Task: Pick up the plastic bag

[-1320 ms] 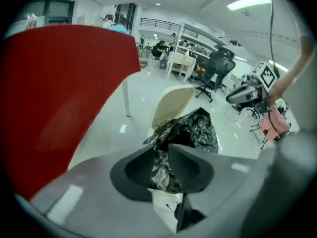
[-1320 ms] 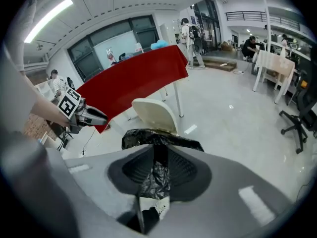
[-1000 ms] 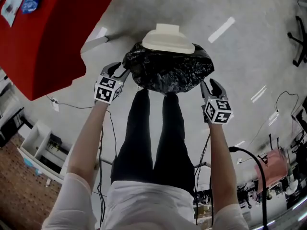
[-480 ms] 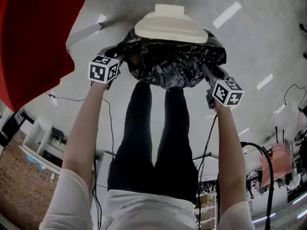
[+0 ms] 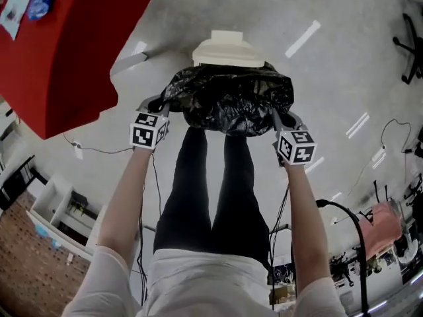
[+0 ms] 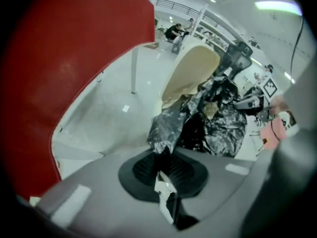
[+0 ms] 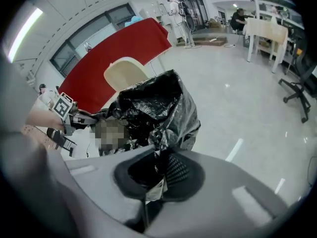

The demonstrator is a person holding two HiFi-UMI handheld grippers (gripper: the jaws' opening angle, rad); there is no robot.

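Observation:
A crinkled black plastic bag hangs in front of the person, above the floor and the legs. My left gripper is shut on the bag's left edge, and my right gripper is shut on its right edge. In the left gripper view a fold of the bag runs down between the closed pads of the left gripper. The right gripper view shows the bag pinched the same way in the right gripper. A cream plastic bin top shows just beyond the bag.
A red table fills the upper left, with a table leg near the bag. The person's black-trousered legs stand under the bag. An office chair is at the far right, and cables lie on the grey floor.
Both grippers stood open beside the bag a second ago; they have moved onto its two edges and closed on them. The bag's rim now stretches between them.

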